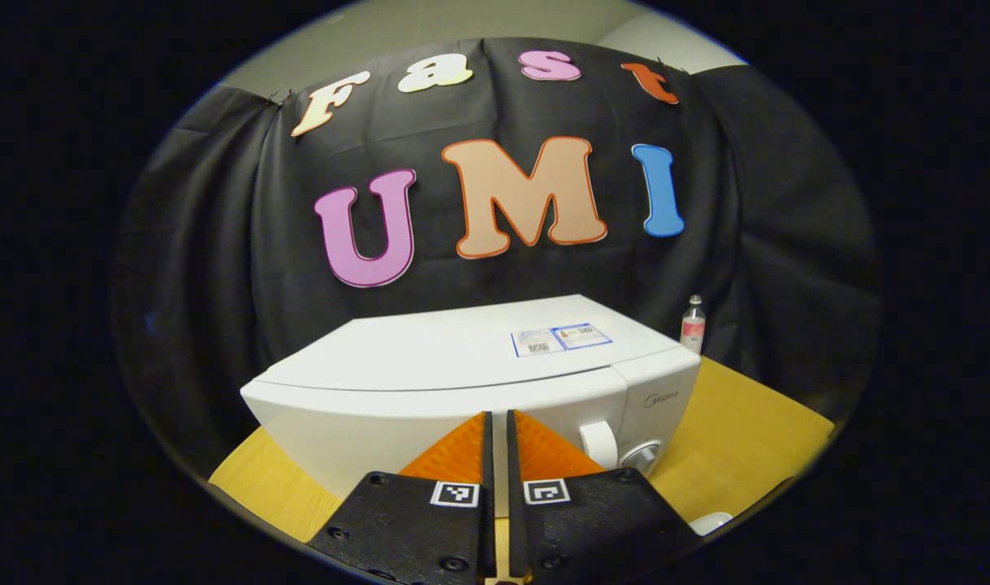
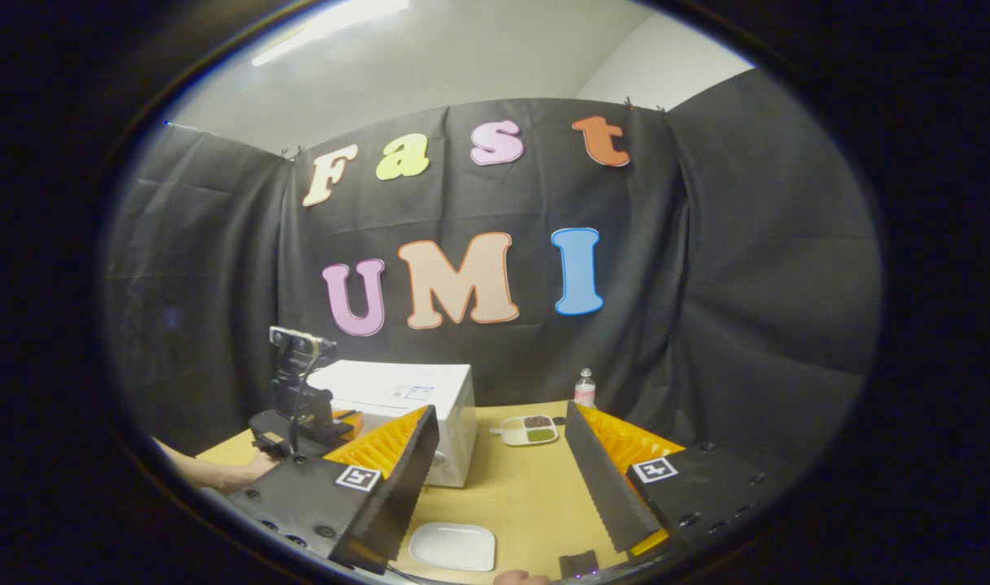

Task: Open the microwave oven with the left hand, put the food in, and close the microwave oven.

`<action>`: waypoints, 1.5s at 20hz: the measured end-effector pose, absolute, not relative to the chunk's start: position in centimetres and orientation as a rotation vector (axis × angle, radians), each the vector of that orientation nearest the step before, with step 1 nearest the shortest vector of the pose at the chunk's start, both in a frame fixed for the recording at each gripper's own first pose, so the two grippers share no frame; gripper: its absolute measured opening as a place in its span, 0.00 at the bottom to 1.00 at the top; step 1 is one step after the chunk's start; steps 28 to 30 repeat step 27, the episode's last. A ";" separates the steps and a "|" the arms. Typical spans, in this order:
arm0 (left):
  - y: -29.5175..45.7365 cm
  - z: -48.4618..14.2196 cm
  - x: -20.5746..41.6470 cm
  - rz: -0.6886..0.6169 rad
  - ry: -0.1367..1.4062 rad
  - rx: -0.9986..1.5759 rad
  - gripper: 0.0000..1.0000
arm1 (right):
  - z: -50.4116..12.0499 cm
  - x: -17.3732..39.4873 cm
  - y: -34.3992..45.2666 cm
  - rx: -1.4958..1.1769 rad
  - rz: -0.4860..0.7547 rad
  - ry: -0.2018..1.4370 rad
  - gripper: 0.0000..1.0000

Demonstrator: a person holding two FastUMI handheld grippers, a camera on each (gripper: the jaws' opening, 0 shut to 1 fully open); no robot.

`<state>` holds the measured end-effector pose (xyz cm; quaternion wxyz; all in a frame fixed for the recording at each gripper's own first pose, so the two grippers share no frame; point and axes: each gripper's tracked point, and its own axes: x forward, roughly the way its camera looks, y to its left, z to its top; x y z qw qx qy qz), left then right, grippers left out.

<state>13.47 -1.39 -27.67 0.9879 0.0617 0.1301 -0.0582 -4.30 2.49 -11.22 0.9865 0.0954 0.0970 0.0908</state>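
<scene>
While smooth white boxy microwave [image 1: 462,382] sits shut on wood table [image 1: 738,431], left gripper [image 1: 499,422] nearly closed, empty; right gripper [image 2: 503,439] wide, empty.

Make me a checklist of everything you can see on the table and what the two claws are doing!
Surface: yellow wooden table.
Job's things: white microwave, door closed; compartment tray of food sits right of it.
Clutter: small bottle at the back; empty white plate near the front edge.
Grippers: left claw shut, empty, pointing at the microwave's front; right claw open, empty, above the table.
Cables: nothing seen.
Surroundings: black cloth wall, pale ceiling above.
</scene>
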 end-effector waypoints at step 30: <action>3.7 1.3 -1.2 -0.064 -0.004 0.084 0.96 | -6.9 1.6 8.0 0.151 0.286 0.150 0.86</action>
